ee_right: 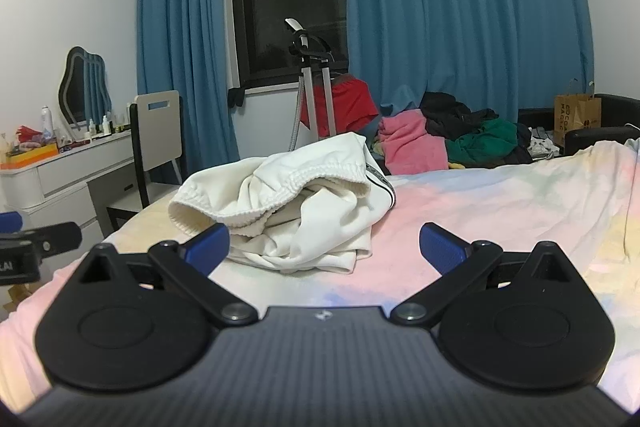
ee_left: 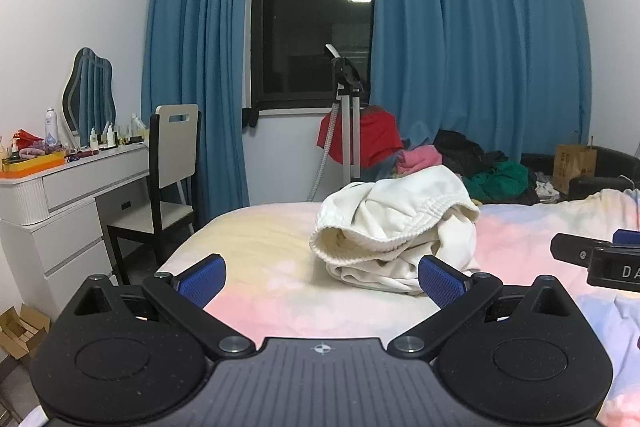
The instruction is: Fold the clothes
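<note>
Both grippers, left gripper [ee_left: 322, 277] and right gripper [ee_right: 324, 245], spread wide, empty. White garment [ee_left: 394, 227] crumpled near bed [ee_left: 256, 231] far edge. Risk: pinching several layers at once; dragging it off edge.

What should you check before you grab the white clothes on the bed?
1. Left tool open: ok, its blue pads stand wide apart with nothing between them.
2. Right tool open: ok, wide apart and empty too.
3. White clothes within view of both tools: ok, they lie crumpled in a heap just ahead.
4. Clothes flat enough to fold: not ok, the stretchy waistband is bunched on top and the rest is rumpled.
5. Room on the bed to spread them out: ok, the pastel sheet beside the heap is bare.
6. What kind of clothes they are: cannot tell, too crumpled.
</note>
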`<state>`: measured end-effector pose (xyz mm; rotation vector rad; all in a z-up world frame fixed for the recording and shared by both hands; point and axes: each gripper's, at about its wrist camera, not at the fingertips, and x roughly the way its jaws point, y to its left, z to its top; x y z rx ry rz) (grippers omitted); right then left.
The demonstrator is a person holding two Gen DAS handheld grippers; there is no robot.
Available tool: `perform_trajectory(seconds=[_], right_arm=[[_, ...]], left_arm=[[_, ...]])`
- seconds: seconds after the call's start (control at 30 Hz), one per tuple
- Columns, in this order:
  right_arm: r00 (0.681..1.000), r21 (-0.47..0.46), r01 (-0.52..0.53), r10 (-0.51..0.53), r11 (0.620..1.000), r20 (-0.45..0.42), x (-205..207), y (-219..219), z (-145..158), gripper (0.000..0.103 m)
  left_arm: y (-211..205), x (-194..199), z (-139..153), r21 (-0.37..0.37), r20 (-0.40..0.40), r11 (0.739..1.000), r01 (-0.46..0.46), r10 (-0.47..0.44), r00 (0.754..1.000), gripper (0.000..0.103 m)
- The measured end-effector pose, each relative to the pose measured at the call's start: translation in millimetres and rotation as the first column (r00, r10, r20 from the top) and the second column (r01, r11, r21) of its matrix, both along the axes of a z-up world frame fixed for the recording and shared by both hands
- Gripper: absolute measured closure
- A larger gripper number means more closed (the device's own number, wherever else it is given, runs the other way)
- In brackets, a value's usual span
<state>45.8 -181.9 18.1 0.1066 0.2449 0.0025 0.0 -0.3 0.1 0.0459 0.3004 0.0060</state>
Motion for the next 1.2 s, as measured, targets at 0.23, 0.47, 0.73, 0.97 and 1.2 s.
perform_trajectory(seconds=[0.23, 0.47, 0.73, 0.97, 1.2], right_arm=[[1.000, -0.008, 0.002, -0.002, 1.000, 0.006, -2.8, 4.9, 0.0, 0.000], [1.000, -0.026, 0.010, -0.011, 1.000, -0.015, 2.6, 4.9, 1.4, 0.000], [0.998, -0.018, 0.056, -0.056, 0.998, -0.012, 1.0, 3.1, 3.0, 0.000], [0.999, -0.024, 0.053, -0.053, 0.998, -0.007, 0.4, 5.2, 1.5, 0.011], [0.997, -0.021, 0.069, -0.068, 0.997, 0.035, -3.5, 5.9, 2.0, 0.064]], left_arm=[[0.1, -3.9, 1.7, -0.003, 0.034, 1.000, -0.005, 0.005, 0.999, 0.000], [-2.2, -12.3, 3.3, -0.004, 0.041, 1.000, 0.001, -0.001, 0.999, 0.000], [-0.7, -11.2, 1.1, -0.002, 0.038, 1.000, 0.004, -0.004, 0.999, 0.000], [-1.5, -9.7, 1.1, 0.000, 0.041, 1.000, 0.012, -0.012, 0.999, 0.000], [-1.5, -11.5, 0.5, -0.003, 0.048, 0.999, 0.032, -0.032, 0.998, 0.000]])
